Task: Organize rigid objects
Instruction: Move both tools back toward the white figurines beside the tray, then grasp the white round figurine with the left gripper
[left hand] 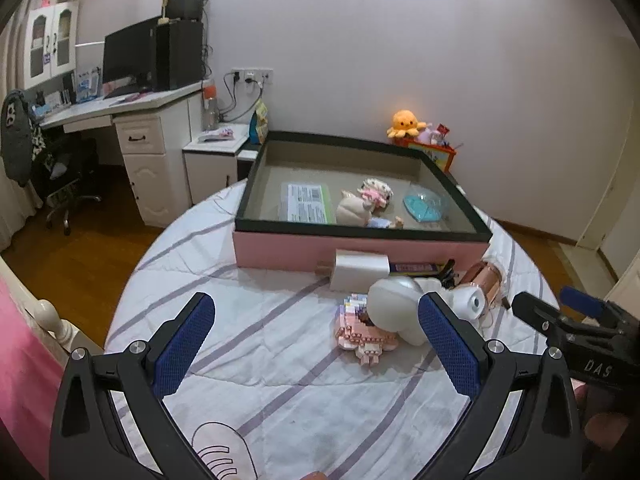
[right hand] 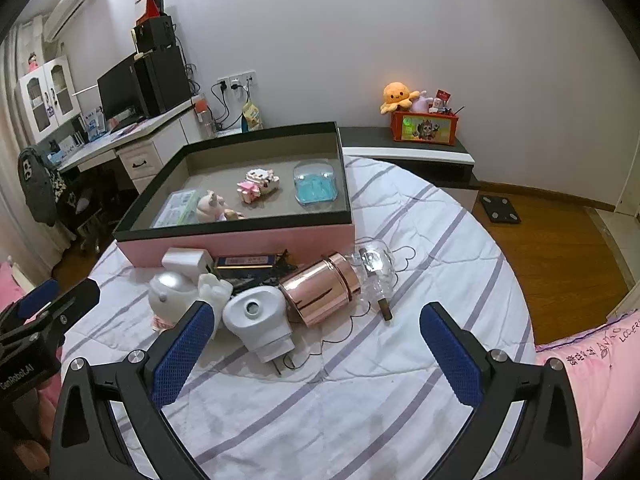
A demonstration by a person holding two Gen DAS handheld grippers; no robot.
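Both grippers, left gripper [left hand: 316,344] & right gripper [right hand: 316,354], hang spread wide w/ nothing held above the heap just before the pink box [right hand: 240,242]; only right view shows copper tin [right hand: 320,294] whole, left view the block toy [left hand: 362,330]

Plain pale wall [right hand: 440,40] behind. Brown wood floor [right hand: 560,248] below. White desk [left hand: 136,108] in the left corner, with drawers, a dark screen [left hand: 128,56] and black boxes [left hand: 180,56] on top. White cupboard [left hand: 50,40] with glass doors above the desk. Black chair [left hand: 68,168] with dark clothes hung over it. Plugs and wires in a socket [left hand: 253,76] on the wall. Air cooler [right hand: 70,4] up high. Low dark shelf [right hand: 408,148] with an orange box [right hand: 425,129] and a yellow toy [right hand: 397,96]. Bed [right hand: 360,380] with a white striped sheet.
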